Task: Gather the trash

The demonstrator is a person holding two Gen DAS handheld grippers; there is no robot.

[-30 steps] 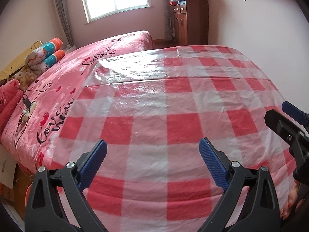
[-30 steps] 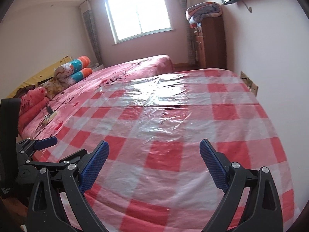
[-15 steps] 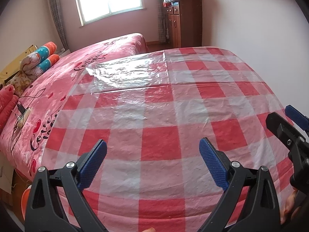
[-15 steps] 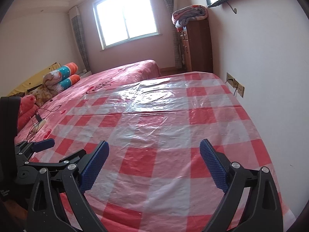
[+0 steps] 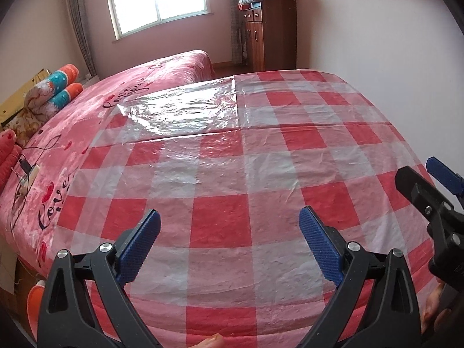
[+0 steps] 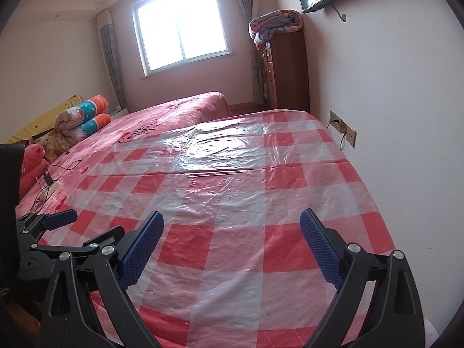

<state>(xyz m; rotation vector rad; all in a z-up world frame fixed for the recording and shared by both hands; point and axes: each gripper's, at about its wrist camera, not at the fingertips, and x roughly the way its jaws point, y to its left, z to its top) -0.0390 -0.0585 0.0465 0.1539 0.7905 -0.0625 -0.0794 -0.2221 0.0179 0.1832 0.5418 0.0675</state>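
No trash shows in either view. A table with a red and white checked plastic cloth (image 5: 232, 174) fills both views; it also shows in the right wrist view (image 6: 246, 203). My left gripper (image 5: 229, 232) is open and empty, above the cloth's near edge. My right gripper (image 6: 232, 235) is open and empty, also above the near edge. The right gripper shows at the right of the left wrist view (image 5: 435, 197), and the left gripper at the left of the right wrist view (image 6: 58, 232).
A bed with a pink cover (image 5: 101, 110) stands to the left of the table, with rolled pillows (image 5: 55, 92) and a charger with its cable (image 5: 26, 171). A wooden cabinet (image 5: 269, 32) with folded blankets stands at the far wall. A wall with a socket (image 6: 345, 133) runs along the right.
Both views have tilted upward and drawn back a little, so more of the far wall, window and ceiling shows. Both grippers stay open and empty.
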